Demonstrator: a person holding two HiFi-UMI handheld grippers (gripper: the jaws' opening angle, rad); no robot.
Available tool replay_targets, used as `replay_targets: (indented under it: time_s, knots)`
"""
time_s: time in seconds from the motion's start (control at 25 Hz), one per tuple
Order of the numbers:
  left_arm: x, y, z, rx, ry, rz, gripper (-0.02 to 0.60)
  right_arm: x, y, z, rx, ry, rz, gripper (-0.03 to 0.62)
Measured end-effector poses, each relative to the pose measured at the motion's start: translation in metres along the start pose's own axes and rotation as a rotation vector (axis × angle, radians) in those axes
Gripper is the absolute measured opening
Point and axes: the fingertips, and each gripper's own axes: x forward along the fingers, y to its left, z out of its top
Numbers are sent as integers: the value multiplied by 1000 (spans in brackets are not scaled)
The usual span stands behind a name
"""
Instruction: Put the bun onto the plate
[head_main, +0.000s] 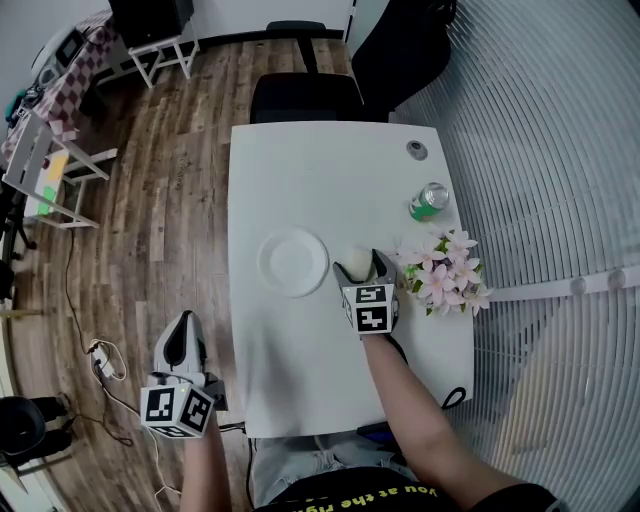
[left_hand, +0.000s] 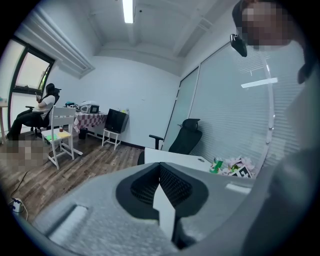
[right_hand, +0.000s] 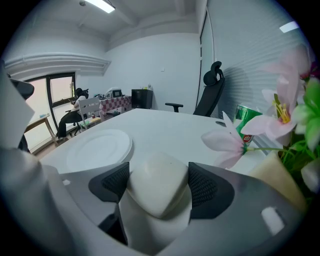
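Note:
A pale, soft bun (right_hand: 157, 187) sits between the two dark pads of my right gripper (right_hand: 158, 184), which is shut on it; the bun fills the whole gap and looks slightly squeezed. In the head view the bun (head_main: 354, 256) and right gripper (head_main: 358, 268) are just right of the empty white plate (head_main: 293, 262) on the white table (head_main: 300, 170). The plate (right_hand: 97, 148) lies ahead and to the left in the right gripper view. My left gripper (head_main: 182, 345) hangs off the table's left side over the wooden floor, its jaws (left_hand: 162, 189) shut on nothing.
Pink artificial flowers (head_main: 442, 272) stand close to the right of the right gripper, with a green can (head_main: 430, 200) behind them. A small round disc (head_main: 417, 150) lies near the far right corner. A black office chair (head_main: 305, 95) stands at the table's far edge.

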Motion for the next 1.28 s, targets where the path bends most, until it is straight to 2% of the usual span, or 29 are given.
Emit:
replay_targets:
  time_s: [0.56,0.8,1.28]
  knots:
    - [-6,2,3,2,-14,11,2,-16,4,13,-2,-60,28,356]
    - [-10,0,5,-3,-25,15,2,-24,4,28,38,-120,34,351]
    - [-24,7,9,-5,-42,38,2,-30,21,59,-3,-180,74,336]
